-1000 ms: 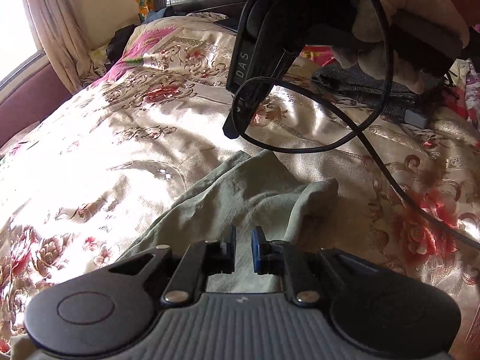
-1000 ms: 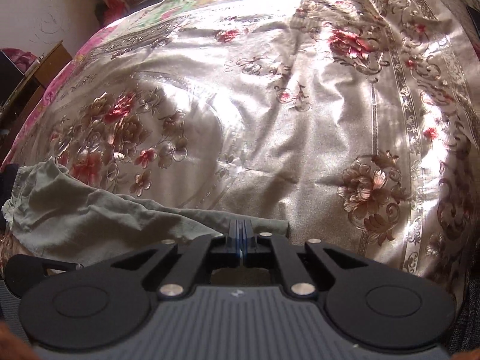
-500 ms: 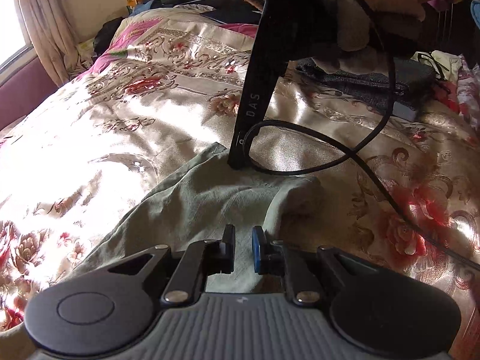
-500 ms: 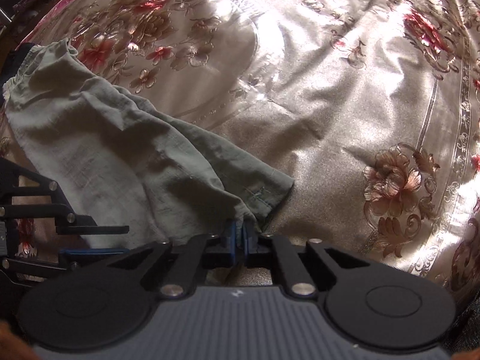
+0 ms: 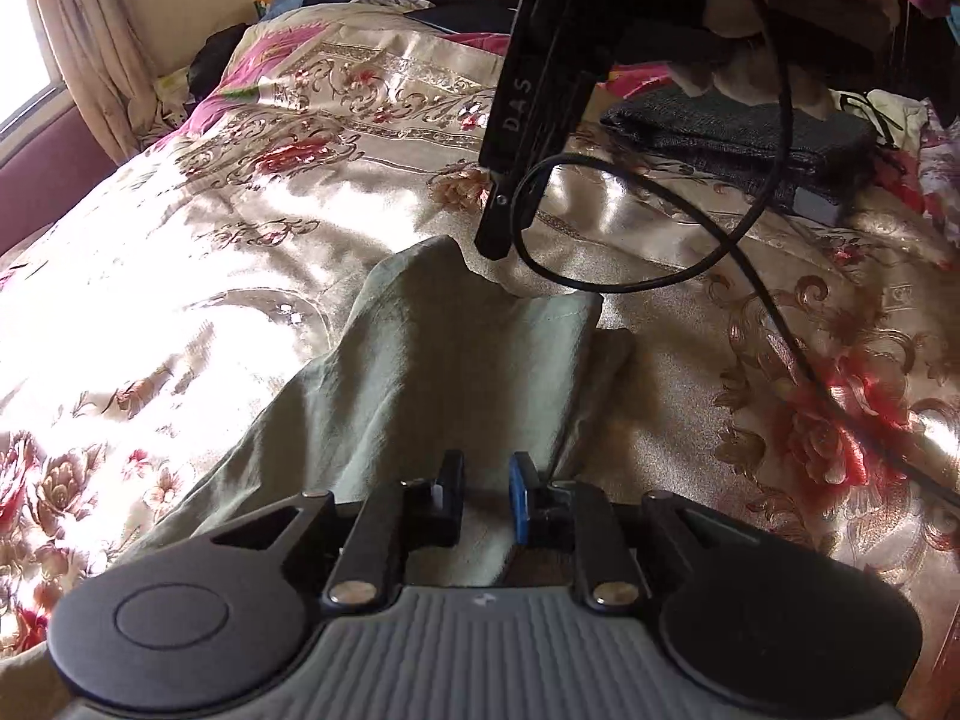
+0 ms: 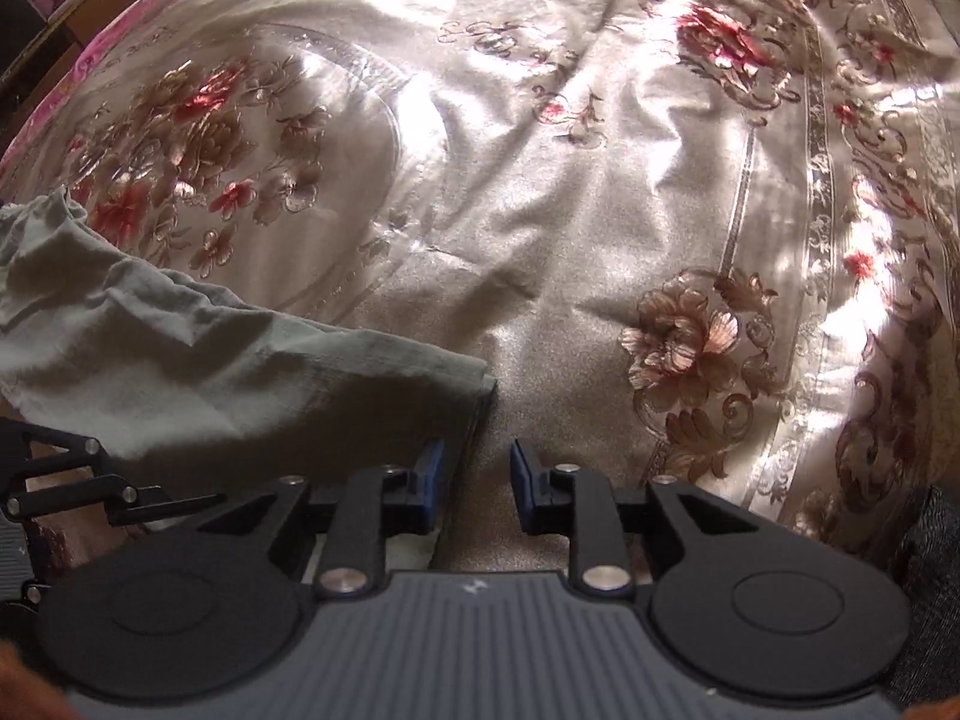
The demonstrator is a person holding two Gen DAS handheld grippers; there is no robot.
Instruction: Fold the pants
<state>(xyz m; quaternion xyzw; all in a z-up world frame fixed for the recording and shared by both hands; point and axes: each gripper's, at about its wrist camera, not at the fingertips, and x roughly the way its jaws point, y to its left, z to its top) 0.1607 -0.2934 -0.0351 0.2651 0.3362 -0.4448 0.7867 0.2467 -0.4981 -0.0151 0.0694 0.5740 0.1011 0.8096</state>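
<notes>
Our right gripper (image 6: 475, 489) just parted, off the pants (image 6: 198, 372) hem; left gripper (image 5: 485, 495) slightly spread, cloth between, grip unclear.

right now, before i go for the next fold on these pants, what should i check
1. Right tool has let go: ok. Its jaws have just been opening, and the pants hem lies by one pad, unpinched.
2. Left tool has let go: cannot tell. Its jaws have just been opening slightly, with cloth between the pads.
3. Pants lie flat: not ok. The far end is humped and creased.
4. Cable is clear of the pants: not ok. Its loop hangs right at the far hem.
5. Room to fold: ok. Bare bedspread lies ahead of the right tool.
</notes>
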